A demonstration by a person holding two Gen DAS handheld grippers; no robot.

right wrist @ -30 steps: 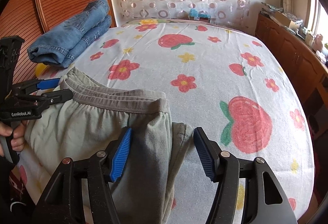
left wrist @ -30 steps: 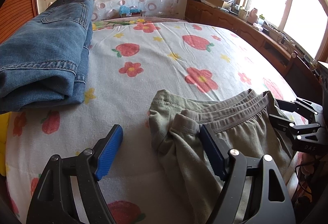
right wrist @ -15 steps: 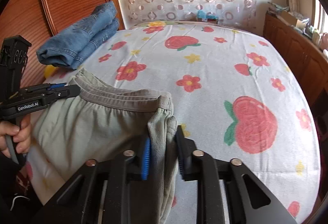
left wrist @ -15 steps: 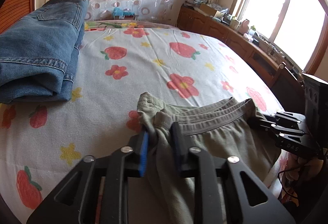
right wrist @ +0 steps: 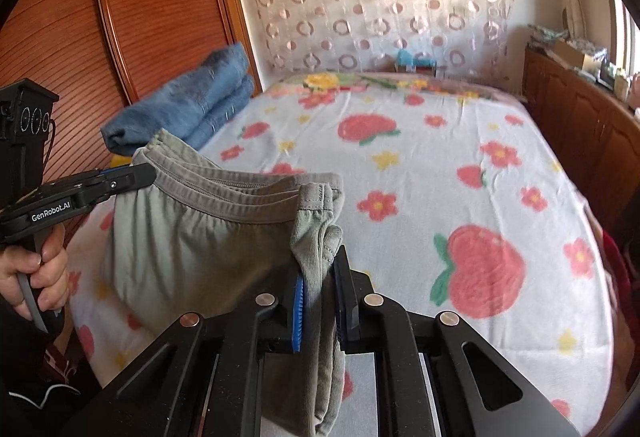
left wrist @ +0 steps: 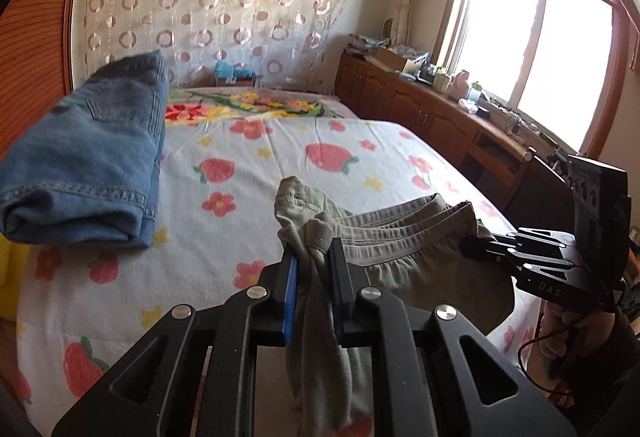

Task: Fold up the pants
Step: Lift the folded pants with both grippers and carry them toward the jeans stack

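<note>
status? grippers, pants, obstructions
Left gripper and right gripper both just closed, each pinching a corner of the pants. Pants bunched, lifted off the bed. Folded jeans off to the side, clear.

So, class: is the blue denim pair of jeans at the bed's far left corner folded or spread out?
Folded. The blue denim jeans lie as a compact stacked bundle, with doubled layers showing at the near edge, on the floral bedspread.

daylight from window, glare | right view blurred | fisheye-bent edges
</note>
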